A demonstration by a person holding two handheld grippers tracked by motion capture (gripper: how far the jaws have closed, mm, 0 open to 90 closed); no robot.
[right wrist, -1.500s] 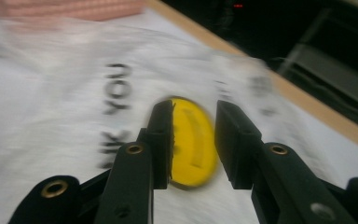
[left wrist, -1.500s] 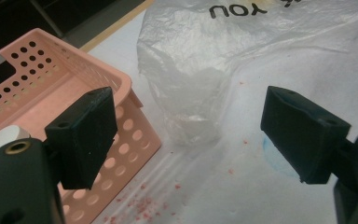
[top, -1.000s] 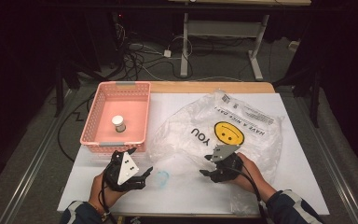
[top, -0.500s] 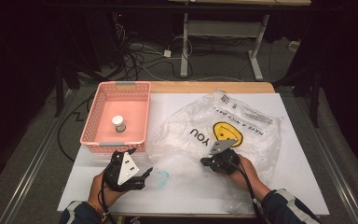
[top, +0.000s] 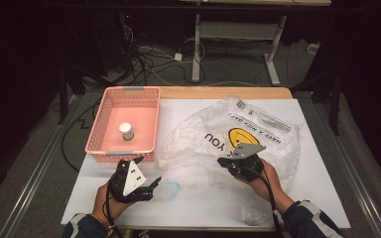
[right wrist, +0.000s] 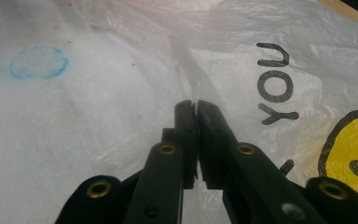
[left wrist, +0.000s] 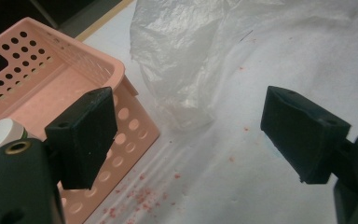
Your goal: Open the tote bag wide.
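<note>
A crumpled clear plastic bag (top: 258, 134) with a yellow smiley and "YOU" print lies across the middle and right of the white table. My right gripper (top: 222, 161) is shut on a fold of the bag's film near its front left edge. In the right gripper view the jaws (right wrist: 196, 106) are pressed together and a ridge of the plastic bag (right wrist: 279, 56) rises from their tips. My left gripper (top: 149, 172) stands wide open with nothing between its pads (left wrist: 86, 135). It hovers just in front of the pink basket's (top: 104, 144) near right corner.
The pink perforated basket (left wrist: 74, 79) holds a small white-capped jar (top: 126, 131). A blue ring mark (top: 171, 188) and red crumbs (left wrist: 140, 196) lie on the white table cover. The bag's edge (left wrist: 182, 70) lies to the basket's right. Beyond the table's far edge are cables and table legs.
My right gripper has shifted a little away from me over the bag, still shut. My left gripper has stayed in place, open.
</note>
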